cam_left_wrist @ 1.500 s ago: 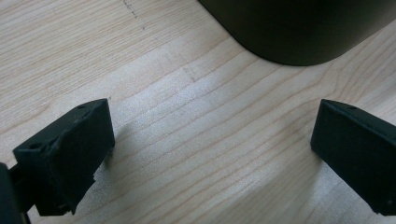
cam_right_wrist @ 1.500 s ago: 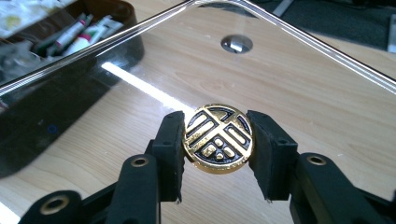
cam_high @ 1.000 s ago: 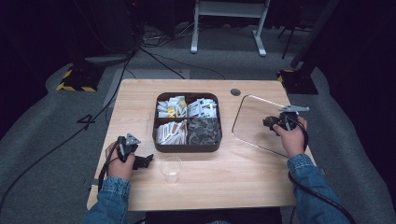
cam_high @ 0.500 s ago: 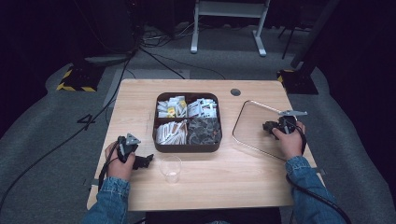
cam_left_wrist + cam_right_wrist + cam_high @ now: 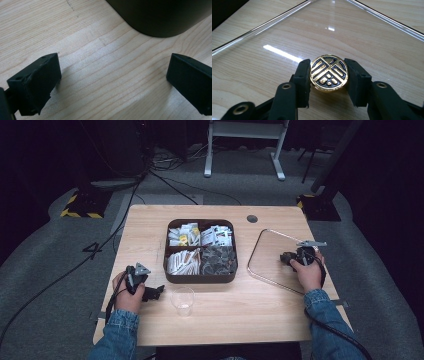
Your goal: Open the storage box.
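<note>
A clear square lid (image 5: 270, 251) with a metal rim lies flat at the right of the wooden table (image 5: 150, 227). In its middle stands a round gold and black knob (image 5: 329, 73). My right gripper (image 5: 329, 76) is shut on that knob, one pad pressed on each side. From above, the right gripper (image 5: 289, 258) sits over the lid's right half, held by a hand. My left gripper (image 5: 156, 293) rests open at the front left, nothing between its jaws. Up close, the left gripper (image 5: 113, 75) hovers just over bare wood, near a corner of the dark box (image 5: 160, 17).
The dark brown four-compartment box (image 5: 200, 278) stands in the middle, filled with packets and small wrapped items. A clear plastic cup (image 5: 183, 301) stands upright in front of it, right of the left gripper. A round grommet hole (image 5: 252, 219) marks the table's back.
The right hand has sunk with the lid, which was tilted up off the table and now lies flat on it. The left hand has not moved.
</note>
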A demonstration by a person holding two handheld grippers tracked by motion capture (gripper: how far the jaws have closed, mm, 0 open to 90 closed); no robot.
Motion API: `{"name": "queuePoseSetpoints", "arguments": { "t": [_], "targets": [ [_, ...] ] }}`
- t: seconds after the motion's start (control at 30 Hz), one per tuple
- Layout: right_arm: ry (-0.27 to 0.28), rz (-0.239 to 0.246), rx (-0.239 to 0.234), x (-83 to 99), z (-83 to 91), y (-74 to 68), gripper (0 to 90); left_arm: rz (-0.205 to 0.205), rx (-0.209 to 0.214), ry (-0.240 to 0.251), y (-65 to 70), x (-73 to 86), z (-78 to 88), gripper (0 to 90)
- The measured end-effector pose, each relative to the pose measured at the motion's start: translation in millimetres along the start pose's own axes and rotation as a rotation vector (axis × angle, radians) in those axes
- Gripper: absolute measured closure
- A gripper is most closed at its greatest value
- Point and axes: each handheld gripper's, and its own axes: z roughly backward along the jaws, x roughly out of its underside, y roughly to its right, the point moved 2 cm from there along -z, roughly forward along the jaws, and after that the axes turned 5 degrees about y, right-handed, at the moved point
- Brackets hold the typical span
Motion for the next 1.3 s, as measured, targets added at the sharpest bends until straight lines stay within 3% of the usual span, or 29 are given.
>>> {"name": "queuePoseSetpoints", "arguments": {
  "t": [0.2,0.43,0.57,0.73,0.97,1.1,1.3],
  "targets": [
    [-0.02,0.031,0.027,-1.2,-0.3,-3.2,58.3,-0.004,0.002,0.001,-0.2,-0.8,-0.8,0.0],
    [-0.022,0.02,0.027,-1.5,-0.1,-3.3,57.2,-0.007,0.004,0.001,-0.6,-1.2,-1.2,0.0],
    [-0.024,-0.005,0.04,-2.9,0.6,-4.1,43.4,-0.006,0.006,-0.001,-0.7,-1.3,-1.3,0.0],
    [0.019,-0.028,0.056,-8.5,8.6,-1.6,38.6,-0.007,0.005,0.0,-0.7,-1.3,-1.4,0.0],
    [0.072,-0.04,0.019,-24.6,26.2,-9.7,36.9,-0.011,0.007,-0.003,-1.0,-1.6,-1.3,0.0],
    [0.086,-0.048,-0.027,-34.0,33.5,-18.8,39.3,-0.011,0.007,-0.001,-1.1,-2.0,-1.7,0.0],
    [0.114,-0.013,-0.074,-50.7,42.7,-38.1,40.6,-0.015,0.008,-0.001,-1.0,-3.5,-3.4,0.0]
  ]
}}
